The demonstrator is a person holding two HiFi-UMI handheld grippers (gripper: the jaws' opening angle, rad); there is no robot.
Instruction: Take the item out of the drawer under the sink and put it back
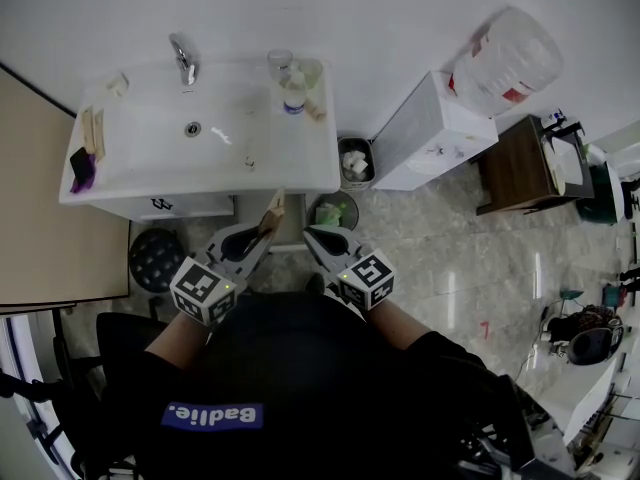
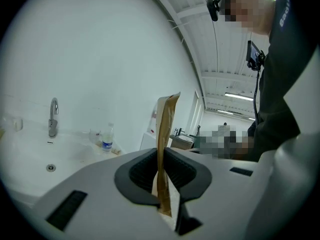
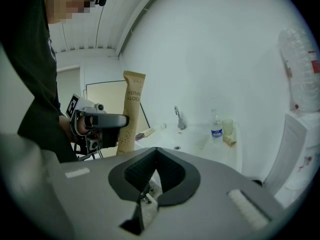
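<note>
Head view: the pack, long axis upright at frame centre just below the sink, is pinched by the left gripper; the right gripper is pressed together, empty.

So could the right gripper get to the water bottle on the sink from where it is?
Probably yes. The right gripper is empty and the sink top between it and the bottle looks bare; its shut jaws would have to open first.
</note>
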